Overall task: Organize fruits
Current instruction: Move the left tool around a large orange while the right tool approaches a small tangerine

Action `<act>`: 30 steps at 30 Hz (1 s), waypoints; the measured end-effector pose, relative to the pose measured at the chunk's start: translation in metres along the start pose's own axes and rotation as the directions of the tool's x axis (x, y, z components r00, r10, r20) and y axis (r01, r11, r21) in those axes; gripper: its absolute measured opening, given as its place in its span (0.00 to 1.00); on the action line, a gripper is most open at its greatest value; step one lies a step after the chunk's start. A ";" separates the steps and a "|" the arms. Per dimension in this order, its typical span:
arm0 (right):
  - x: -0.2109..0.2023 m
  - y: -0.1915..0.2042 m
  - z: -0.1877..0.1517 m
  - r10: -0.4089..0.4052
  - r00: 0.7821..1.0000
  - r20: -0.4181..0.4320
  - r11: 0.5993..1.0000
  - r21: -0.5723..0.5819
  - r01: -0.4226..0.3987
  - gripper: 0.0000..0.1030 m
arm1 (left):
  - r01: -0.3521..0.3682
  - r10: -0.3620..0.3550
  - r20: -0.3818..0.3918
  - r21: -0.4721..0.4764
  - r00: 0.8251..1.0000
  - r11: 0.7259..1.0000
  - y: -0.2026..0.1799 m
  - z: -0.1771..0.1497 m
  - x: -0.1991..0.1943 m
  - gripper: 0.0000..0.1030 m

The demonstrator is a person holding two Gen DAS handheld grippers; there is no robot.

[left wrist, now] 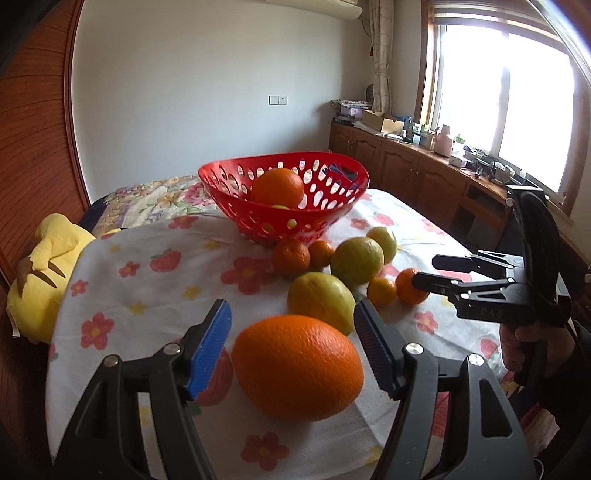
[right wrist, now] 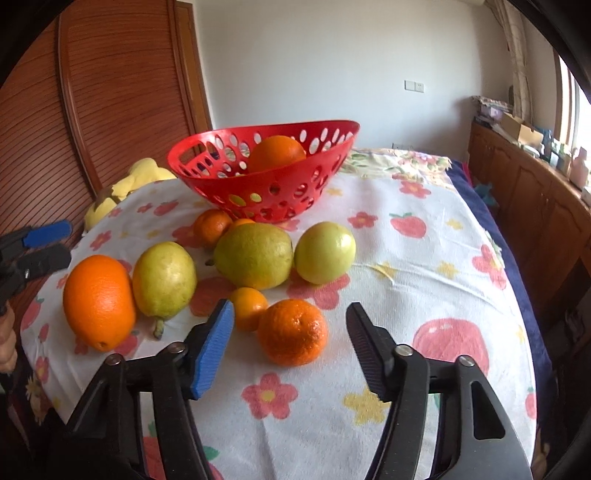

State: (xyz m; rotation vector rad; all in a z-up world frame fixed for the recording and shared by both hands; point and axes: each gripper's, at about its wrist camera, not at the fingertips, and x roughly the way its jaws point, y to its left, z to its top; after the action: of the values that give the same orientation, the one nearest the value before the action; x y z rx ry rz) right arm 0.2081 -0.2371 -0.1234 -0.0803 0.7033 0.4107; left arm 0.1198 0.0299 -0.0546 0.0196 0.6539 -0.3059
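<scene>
Fruit cluster (right wrist: 255, 254) before basket (right wrist: 266, 177)

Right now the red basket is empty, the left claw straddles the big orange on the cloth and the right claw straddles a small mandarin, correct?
Not quite: the red basket is not empty. The left wrist view shows a large orange inside it. The rest stands: the left claw straddles the big orange and the right claw straddles a small mandarin.

Place: it was a home bedroom
Bed: a floral bedspread (left wrist: 155, 195) lay behind the table, a yellow plush toy (left wrist: 44, 266) beside it
Furnishing: wooden cabinets (left wrist: 399, 162) ran under a curtained window (left wrist: 498, 85)
Wall: an air conditioner (left wrist: 332, 9) hung high
</scene>
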 end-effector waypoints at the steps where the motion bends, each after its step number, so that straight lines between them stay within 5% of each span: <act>1: 0.002 0.000 -0.001 0.002 1.000 -0.003 1.000 0.003 -0.002 0.61 | -0.001 0.001 -0.003 -0.001 1.000 1.000 0.000 -0.002 0.001 0.67; 12: 0.015 -0.004 -0.007 0.012 0.999 -0.040 1.000 0.026 -0.011 0.61 | 0.000 -0.001 -0.024 -0.026 1.000 1.000 -0.002 -0.012 0.004 0.68; 20: 0.020 -0.006 -0.010 0.023 0.998 -0.060 0.999 0.027 -0.021 0.46 | -0.012 0.011 -0.033 -0.017 0.999 1.000 -0.007 -0.015 0.011 0.70; 30: 0.020 -0.002 -0.012 0.005 0.999 -0.041 1.000 0.009 -0.005 0.45 | -0.058 0.058 -0.046 -0.007 0.997 0.998 -0.008 -0.017 0.019 0.73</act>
State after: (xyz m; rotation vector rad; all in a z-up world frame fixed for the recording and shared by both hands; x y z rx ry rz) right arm 0.2148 -0.2347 -0.1457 -0.0784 0.7460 0.4115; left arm 0.1219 0.0187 -0.0791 0.0376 0.6985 -0.2470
